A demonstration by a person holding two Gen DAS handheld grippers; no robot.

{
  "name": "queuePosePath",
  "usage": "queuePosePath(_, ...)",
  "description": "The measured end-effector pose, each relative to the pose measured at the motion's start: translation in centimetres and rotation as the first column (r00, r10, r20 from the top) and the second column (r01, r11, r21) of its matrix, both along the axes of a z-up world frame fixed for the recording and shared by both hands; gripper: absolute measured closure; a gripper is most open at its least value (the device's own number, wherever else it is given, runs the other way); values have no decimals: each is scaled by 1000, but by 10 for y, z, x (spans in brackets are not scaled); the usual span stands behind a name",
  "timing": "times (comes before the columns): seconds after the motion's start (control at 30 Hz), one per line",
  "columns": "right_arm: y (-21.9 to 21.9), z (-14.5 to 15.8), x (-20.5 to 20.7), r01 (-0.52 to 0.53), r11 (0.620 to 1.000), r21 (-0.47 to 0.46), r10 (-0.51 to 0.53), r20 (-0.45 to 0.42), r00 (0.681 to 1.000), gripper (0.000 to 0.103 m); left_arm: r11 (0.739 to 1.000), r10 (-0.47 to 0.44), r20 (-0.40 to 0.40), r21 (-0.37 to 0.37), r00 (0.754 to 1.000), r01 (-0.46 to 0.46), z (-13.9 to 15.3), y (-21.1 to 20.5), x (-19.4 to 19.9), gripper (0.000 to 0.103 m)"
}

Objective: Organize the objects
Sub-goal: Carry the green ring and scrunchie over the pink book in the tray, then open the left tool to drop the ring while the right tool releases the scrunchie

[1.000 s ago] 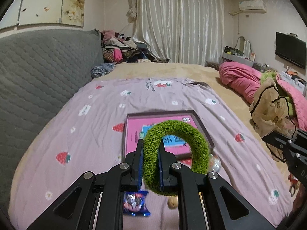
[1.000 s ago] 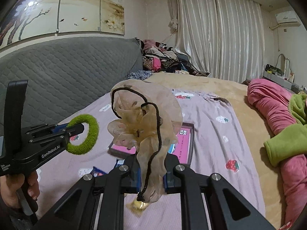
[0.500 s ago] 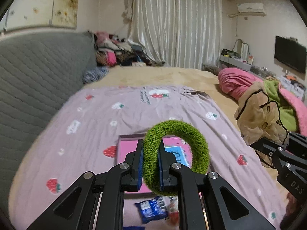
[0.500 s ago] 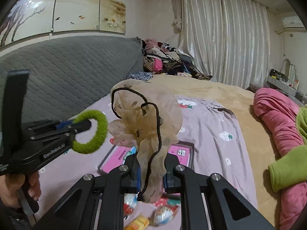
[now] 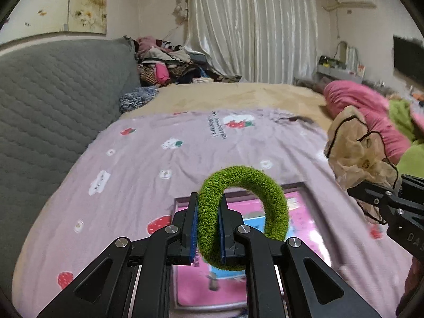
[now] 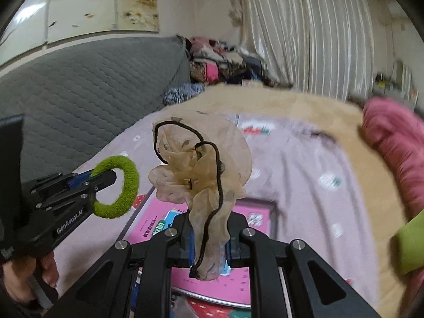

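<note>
Left tongs (image 5: 208, 232) gripping my green scrunchie (image 5: 242, 213) | right tongs (image 6: 209, 241) pinching beige organza scrunchie (image 6: 201, 169) | risk: sheer fabric slipping free while I am carrying.

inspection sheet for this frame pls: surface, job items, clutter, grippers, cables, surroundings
Surface: lilac strawberry-print blanket spread over a tan bed cover.
Job's things: green hair tie and beige scrunchie with black trim, both held in the air; pink box lying flat on the blanket below them.
Clutter: heap of clothes at the far end; pink quilt and a green garment on the right.
Grippers: left gripper shut on the green hair tie; right gripper shut on the beige scrunchie.
Cables: nothing seen.
Surroundings: grey quilted headboard, curtains, air conditioner, wall television.
</note>
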State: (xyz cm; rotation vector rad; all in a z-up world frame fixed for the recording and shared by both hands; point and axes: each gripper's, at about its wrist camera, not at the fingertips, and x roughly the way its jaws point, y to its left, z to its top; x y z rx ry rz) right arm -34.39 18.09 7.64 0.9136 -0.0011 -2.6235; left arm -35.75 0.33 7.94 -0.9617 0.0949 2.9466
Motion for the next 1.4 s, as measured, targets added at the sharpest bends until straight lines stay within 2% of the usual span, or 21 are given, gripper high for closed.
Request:
queuePosePath(0.17, -8, -41, -28, 19, 1000, 6, -19, 81, 997, 87, 999, 8, 51, 42, 999, -10, -40, -4, -23, 91)
queuePosePath(0.23, -12, -54, -39, 17, 1000, -6, -17, 109, 994, 87, 997, -5, 93, 72, 996, -2, -57, -4, -37, 91)
queuePosePath(0.33, -15, -68, -49, 53, 999, 8, -54, 90, 994, 87, 997, -6, 135, 77, 991, -4, -77, -6, -55, 91)
queuePosePath(0.37, -12, -74, -49, 70, 997, -15, -68, 78, 995, 87, 996, -1, 152, 88, 988, -13, -83, -8, -60, 91)
queuePosePath(0.43, -7, -86, -44, 97, 994, -48, -94, 61, 994, 87, 996, 7, 199, 84, 980, -24, -98, -9, -69, 91)
queuePosePath(0.53, -4, -96, -51, 86, 994, -60, -81, 82, 993, 87, 999, 20, 196, 28, 980, -26, -116, -5, -75, 91)
queuePosePath(0.7, -5, -115, -66, 88, 996, -11, -85, 145, 986, 87, 996, 54, 262, 50, 964, -69, -138, -10, -93, 91)
queuePosePath(0.83, -6, -139, -79, 95, 995, 18, -97, 231, 968, 86, 996, 72, 302, 24, 950, -83, -150, -9, -99, 91)
queuePosePath(1.13, 1, -151, -87, 121, 992, 17, -121, 286, 951, 82, 996, 82, 338, -2, 938, -87, -152, -5, -105, 90)
queuePosePath(1.2, 1, -152, -88, 118, 993, 7, -115, 291, 950, 79, 997, 79, 352, -4, 933, -83, -154, -4, -107, 89)
queuePosePath(1.33, 2, -157, -90, 126, 992, 24, -127, 309, 943, 62, 996, 85, 360, -9, 929, -88, -154, -4, -111, 88)
queuePosePath(1.4, 0, -159, -90, 103, 994, 36, -109, 323, 940, 61, 997, 72, 370, -5, 926, -75, -154, -2, -111, 87)
